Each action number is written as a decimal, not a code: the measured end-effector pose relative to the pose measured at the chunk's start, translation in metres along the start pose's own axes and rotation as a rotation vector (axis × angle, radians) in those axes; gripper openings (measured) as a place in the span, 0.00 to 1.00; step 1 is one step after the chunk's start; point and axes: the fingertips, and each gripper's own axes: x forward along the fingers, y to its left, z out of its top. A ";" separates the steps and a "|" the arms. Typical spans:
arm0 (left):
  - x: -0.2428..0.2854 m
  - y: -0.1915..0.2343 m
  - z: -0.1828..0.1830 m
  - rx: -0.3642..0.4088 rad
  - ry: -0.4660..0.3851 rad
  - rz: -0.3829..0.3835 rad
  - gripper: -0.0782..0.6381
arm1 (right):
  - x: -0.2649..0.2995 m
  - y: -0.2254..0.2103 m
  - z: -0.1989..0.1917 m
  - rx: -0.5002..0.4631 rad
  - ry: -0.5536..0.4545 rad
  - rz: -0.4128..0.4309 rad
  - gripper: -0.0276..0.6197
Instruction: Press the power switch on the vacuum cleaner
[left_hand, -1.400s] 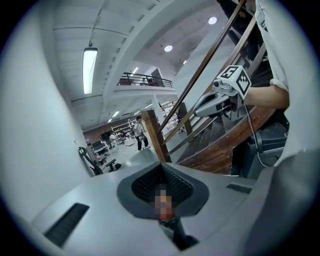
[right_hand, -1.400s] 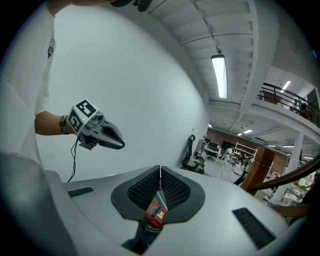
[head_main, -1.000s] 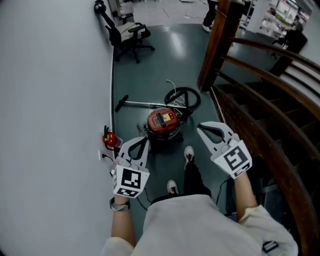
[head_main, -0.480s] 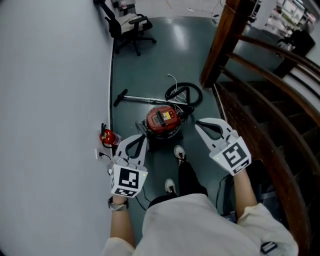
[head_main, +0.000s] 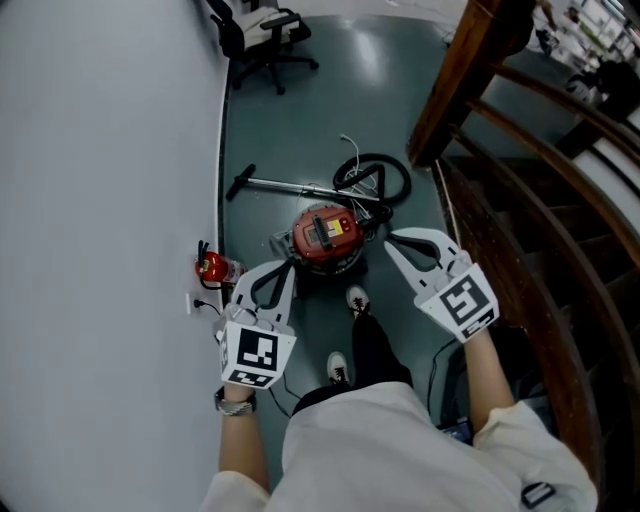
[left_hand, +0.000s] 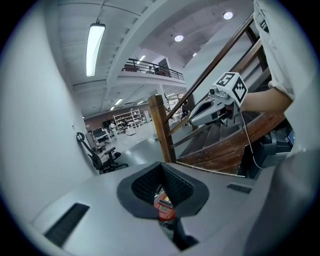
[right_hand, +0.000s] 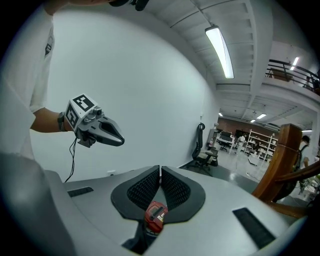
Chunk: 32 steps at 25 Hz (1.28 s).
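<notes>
I have not pressed the power switch yet: the red vacuum cleaner (head_main: 325, 238) sits on the floor (head_main: 300, 120) just ahead of me, while my left tool (head_main: 283, 270) and right tool (head_main: 395, 243), both clenched on nothing, hang well above it.

- glossy grey-green floor (head_main: 300, 110)
- red vacuum cleaner (head_main: 325, 238) sits on it
- coiled hose (head_main: 372, 180) just behind the vacuum cleaner, wand (head_main: 290, 187) lying flat alongside
- office chair (head_main: 262, 35) well beyond

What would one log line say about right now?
left claw: shut, empty | right claw: shut, empty | vacuum: on floor, untouched
</notes>
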 end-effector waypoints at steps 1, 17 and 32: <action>0.004 0.002 0.000 -0.004 0.005 0.005 0.11 | 0.004 -0.003 -0.003 0.005 0.001 0.009 0.09; 0.085 0.019 -0.044 -0.108 0.095 -0.005 0.11 | 0.071 -0.055 -0.069 0.050 0.072 0.110 0.09; 0.135 0.035 -0.086 -0.185 0.135 0.007 0.11 | 0.148 -0.076 -0.151 0.061 0.201 0.188 0.09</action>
